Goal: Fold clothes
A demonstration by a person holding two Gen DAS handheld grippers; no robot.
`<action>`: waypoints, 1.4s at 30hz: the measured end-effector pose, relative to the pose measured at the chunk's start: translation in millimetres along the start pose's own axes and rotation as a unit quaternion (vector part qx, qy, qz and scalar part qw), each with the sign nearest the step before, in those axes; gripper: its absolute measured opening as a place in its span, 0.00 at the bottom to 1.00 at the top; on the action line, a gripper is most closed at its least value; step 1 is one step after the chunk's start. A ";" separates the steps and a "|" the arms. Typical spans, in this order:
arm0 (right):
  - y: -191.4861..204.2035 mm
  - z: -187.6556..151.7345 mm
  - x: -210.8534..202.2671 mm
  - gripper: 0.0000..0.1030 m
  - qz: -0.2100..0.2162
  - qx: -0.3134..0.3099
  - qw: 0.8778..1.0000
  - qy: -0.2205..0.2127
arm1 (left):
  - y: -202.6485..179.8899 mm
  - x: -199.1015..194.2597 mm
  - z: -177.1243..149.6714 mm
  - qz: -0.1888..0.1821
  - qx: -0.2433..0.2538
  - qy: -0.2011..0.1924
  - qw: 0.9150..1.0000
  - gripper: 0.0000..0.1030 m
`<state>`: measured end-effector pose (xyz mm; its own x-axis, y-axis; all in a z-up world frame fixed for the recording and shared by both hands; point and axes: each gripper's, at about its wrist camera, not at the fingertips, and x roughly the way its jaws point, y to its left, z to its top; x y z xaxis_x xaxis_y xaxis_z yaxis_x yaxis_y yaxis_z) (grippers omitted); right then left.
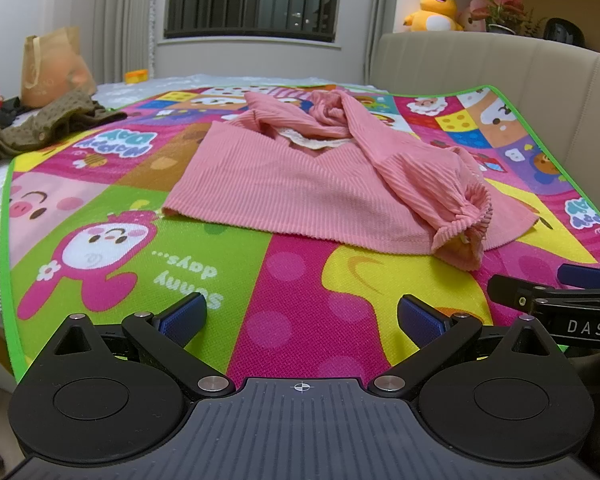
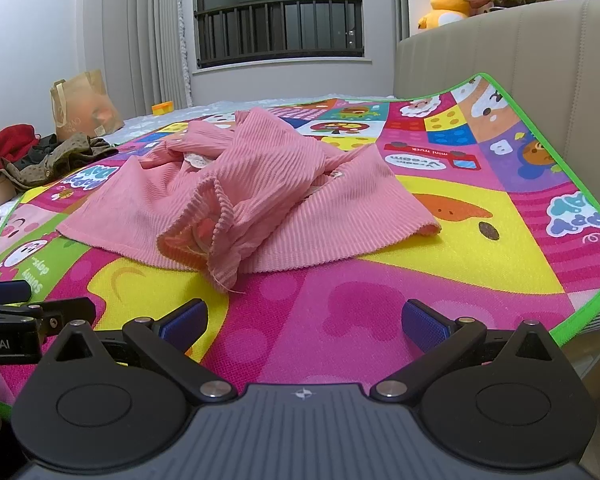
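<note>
The left hand-held gripper [image 1: 302, 322] and the right hand-held gripper [image 2: 305, 323] both point toward 12 o'clock, side by side, jaws spread wide and holding nothing.

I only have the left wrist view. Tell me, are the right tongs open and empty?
Observer: Yes. The right tongs are open, pads wide apart above the play mat, with nothing between them.
Operator: What's behind the sleeve on the right side of the pink top?
Observer: On the pink top, the right hem corner lies flat on a yellow patch of the mat.
</note>
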<state>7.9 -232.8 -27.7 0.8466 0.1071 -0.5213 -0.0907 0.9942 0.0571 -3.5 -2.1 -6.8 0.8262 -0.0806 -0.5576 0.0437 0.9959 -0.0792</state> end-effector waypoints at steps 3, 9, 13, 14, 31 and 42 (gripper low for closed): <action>0.1 -0.4 0.3 1.00 0.001 0.000 1.000 0.001 | -0.2 0.3 0.0 0.000 0.000 0.000 1.000 1.00; -0.4 -1.5 0.0 1.00 0.001 0.000 1.000 0.002 | -0.2 0.3 -0.1 0.000 0.001 0.000 1.000 1.00; -0.2 -2.1 0.2 1.00 0.002 0.000 1.000 0.002 | -0.1 0.4 -0.2 0.000 0.001 0.001 1.000 1.00; -0.1 -2.2 0.4 1.00 0.002 0.000 1.000 0.002 | -0.1 0.5 -0.1 0.000 0.001 0.001 1.000 1.00; -0.7 -2.4 0.8 1.00 0.003 0.002 1.000 0.005 | -0.7 -0.1 -0.2 -0.001 0.004 0.002 1.000 1.00; -2.9 1.6 2.3 1.00 0.015 -0.007 1.000 0.008 | -0.8 1.5 2.2 -0.005 0.008 0.003 1.000 1.00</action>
<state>10.9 -235.4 -27.7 0.8351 0.1358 -0.5331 -0.1229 0.9906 0.0599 -1.1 -3.0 -5.7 0.8224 -0.0906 -0.5616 0.0613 0.9956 -0.0708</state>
